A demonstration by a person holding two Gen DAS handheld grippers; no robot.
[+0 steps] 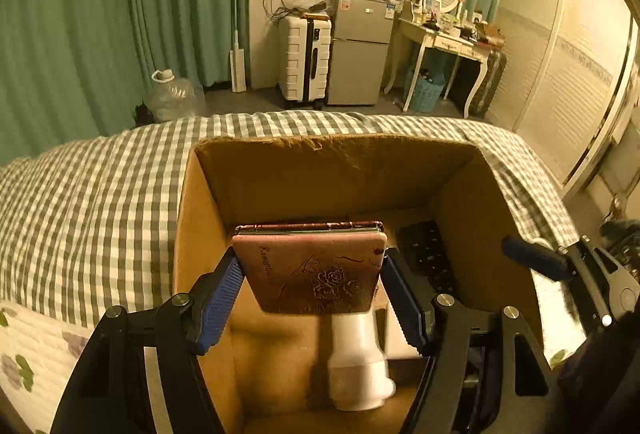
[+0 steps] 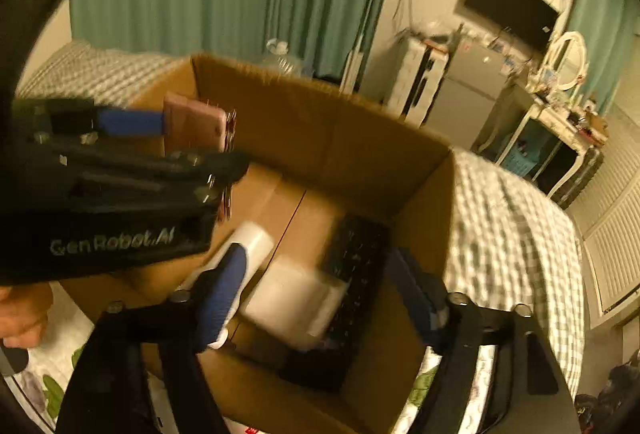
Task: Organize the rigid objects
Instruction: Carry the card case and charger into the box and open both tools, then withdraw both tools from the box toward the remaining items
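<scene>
My left gripper [image 1: 310,266] is shut on a pink notebook [image 1: 310,270] with a rose design, holding it above the open cardboard box [image 1: 336,162]. The notebook also shows in the right wrist view [image 2: 194,124], held over the box [image 2: 320,126]. In the box lie a white bottle [image 1: 358,358], a black keyboard [image 1: 428,254] and a white packet [image 2: 294,300]. My right gripper [image 2: 320,282] is open and empty, hovering over the box above the white packet; its blue finger also shows at the right of the left wrist view [image 1: 536,260].
The box sits on a bed with a grey checked cover [image 1: 100,202]. Beyond the bed stand a white suitcase [image 1: 306,60], a small fridge [image 1: 358,50], a dressing table [image 1: 448,42] and a water jug [image 1: 174,96]. Green curtains hang behind.
</scene>
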